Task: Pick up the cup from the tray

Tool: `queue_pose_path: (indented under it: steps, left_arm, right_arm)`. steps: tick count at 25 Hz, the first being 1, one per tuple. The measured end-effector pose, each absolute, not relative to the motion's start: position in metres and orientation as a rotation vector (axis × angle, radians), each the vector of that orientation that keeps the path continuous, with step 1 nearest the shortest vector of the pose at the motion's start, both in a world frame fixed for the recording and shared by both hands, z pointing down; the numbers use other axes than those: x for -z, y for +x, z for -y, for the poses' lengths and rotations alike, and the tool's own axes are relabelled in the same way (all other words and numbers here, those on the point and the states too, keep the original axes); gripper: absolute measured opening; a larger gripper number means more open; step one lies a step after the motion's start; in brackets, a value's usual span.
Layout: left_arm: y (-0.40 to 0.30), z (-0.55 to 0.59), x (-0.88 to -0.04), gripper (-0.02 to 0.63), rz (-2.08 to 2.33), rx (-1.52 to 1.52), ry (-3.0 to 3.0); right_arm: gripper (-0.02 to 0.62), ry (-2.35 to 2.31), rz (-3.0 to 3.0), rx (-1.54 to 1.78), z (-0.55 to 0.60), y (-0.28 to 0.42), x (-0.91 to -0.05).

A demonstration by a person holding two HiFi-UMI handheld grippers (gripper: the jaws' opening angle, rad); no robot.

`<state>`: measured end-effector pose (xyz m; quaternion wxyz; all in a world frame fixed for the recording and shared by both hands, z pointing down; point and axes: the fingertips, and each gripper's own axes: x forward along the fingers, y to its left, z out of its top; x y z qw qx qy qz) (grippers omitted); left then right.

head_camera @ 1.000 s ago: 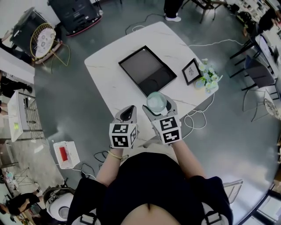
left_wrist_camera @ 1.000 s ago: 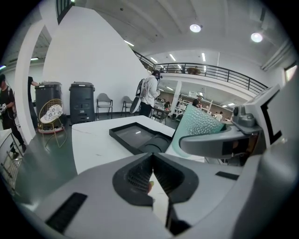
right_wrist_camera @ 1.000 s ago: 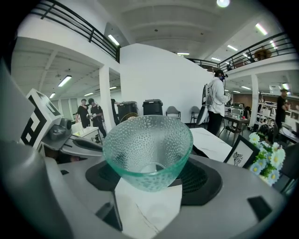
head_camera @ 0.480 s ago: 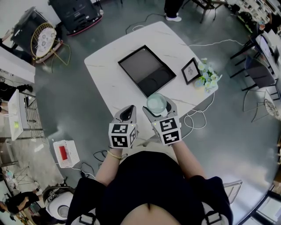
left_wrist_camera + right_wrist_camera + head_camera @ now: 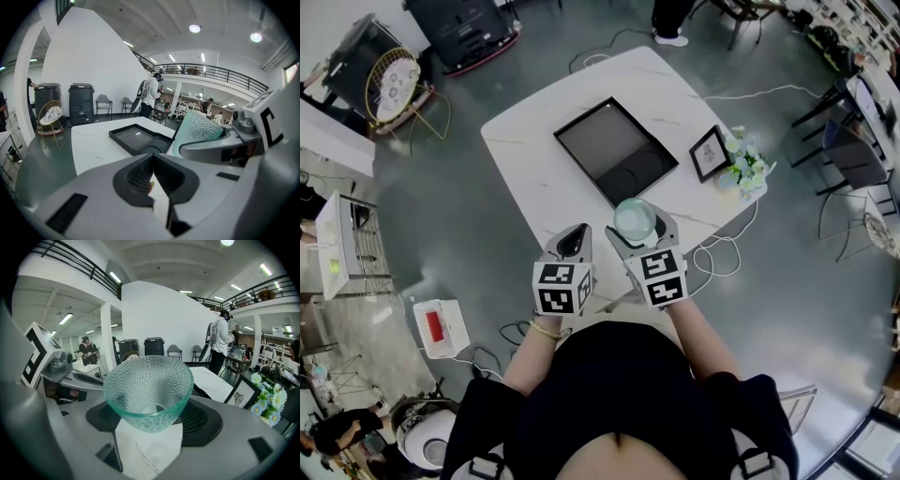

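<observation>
A pale green dimpled glass cup (image 5: 148,389) sits upright between the jaws of my right gripper (image 5: 149,420), which is shut on it. In the head view the cup (image 5: 634,220) is held above the near edge of the white table, clear of the black tray (image 5: 615,150). My left gripper (image 5: 572,242) hovers beside it to the left. Its jaws are shut with nothing between them in the left gripper view (image 5: 153,177), where the cup (image 5: 197,133) shows at the right and the tray (image 5: 140,138) lies beyond.
A framed picture (image 5: 709,152) and a bunch of pale flowers (image 5: 744,167) stand at the table's right corner. The white marble table (image 5: 525,159) has floor all round. Cables trail on the floor to the right, and people stand in the background.
</observation>
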<state>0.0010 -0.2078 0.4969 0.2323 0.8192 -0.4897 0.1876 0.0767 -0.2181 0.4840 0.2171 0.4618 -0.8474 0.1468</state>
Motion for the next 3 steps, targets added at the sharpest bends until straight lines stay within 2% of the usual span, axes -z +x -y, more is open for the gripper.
queue_pose_path:
  steps: [3]
  left_arm:
    - [-0.0017,0.2094,-0.4967,0.009,1.344,-0.519,2.255]
  right_arm:
    - [0.371,1.276,2.344,-0.403,0.2198,0.0739,-0.4845]
